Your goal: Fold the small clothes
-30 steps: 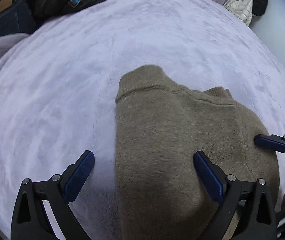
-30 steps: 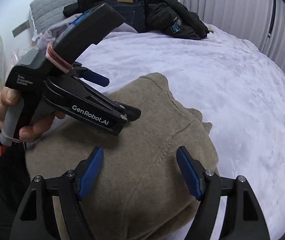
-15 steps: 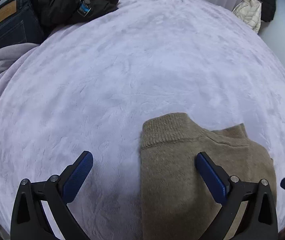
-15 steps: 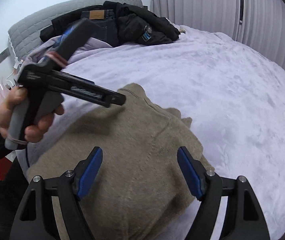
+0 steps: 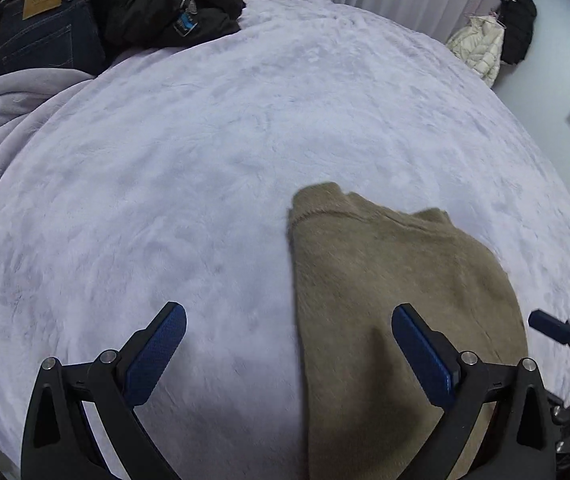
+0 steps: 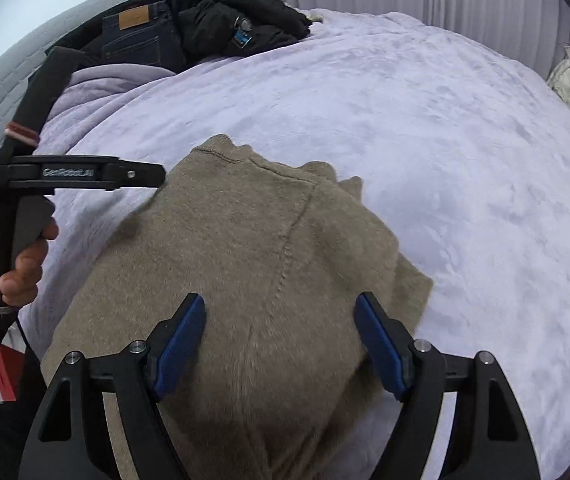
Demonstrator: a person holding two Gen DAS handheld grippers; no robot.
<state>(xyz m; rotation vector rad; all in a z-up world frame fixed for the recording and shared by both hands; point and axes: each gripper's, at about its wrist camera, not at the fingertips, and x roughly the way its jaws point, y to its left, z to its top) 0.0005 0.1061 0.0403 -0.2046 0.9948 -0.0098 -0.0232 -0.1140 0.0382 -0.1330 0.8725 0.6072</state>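
Note:
A folded tan knit sweater (image 5: pixel 397 280) lies on the lilac fleece bed cover (image 5: pixel 205 140); it also shows in the right wrist view (image 6: pixel 245 248). My left gripper (image 5: pixel 289 344) is open and empty, held above the sweater's left edge, one finger over the cover and one over the sweater. My right gripper (image 6: pixel 281 336) is open and empty, just above the sweater's near part. The left gripper shows from the side in the right wrist view (image 6: pixel 141 172), raised at the sweater's left. The right gripper's fingertip (image 5: pixel 549 326) shows at the right edge of the left wrist view.
Dark jeans (image 5: pixel 45 32) and a black jacket (image 5: pixel 165 4) are piled at the head of the bed, with a crumpled lilac blanket (image 5: pixel 1 108) beside them. A cream puffer jacket (image 5: pixel 477 48) hangs by the far wall. A grey headboard (image 6: pixel 1 76) is at left.
Both grippers have lifted and drawn back from the sweater, both staying open. The left gripper has moved off to the sweater's left side. The sweater lies where it was.

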